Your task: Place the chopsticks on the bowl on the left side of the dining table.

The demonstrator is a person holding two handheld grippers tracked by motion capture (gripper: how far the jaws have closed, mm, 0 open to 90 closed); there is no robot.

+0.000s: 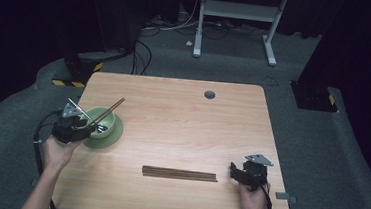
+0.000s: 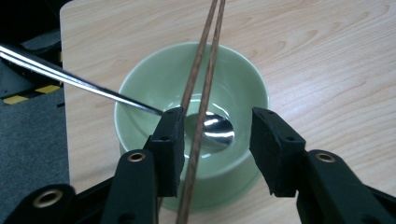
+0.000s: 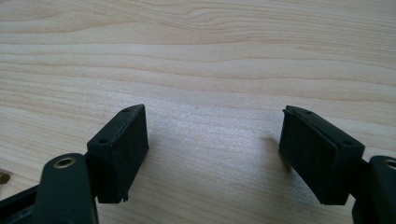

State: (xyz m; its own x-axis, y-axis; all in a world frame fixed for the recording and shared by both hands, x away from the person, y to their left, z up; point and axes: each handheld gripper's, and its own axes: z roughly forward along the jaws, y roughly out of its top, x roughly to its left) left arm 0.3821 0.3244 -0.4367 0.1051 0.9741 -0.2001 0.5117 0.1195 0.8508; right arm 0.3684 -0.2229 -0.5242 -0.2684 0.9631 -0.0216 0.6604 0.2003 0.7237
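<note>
Left fingers: we see them parted at the near rim of the bowl, one pair of chopsticks passing between them, close by the left pad; we read no squeeze on it.
Bowl: pale green, left side of the tabletop, metal spoon inside.
Chopsticks in bowl: leaning across the rim, tips down by the spoon; we judge this pair delivered.
Second pair: flat on the tabletop near the front edge, untouched, well apart from the bowl.
Right fingers: wide apart, nothing between them, just right of the second pair.
Left to do: we judge the second pair has yet to go in.
</note>
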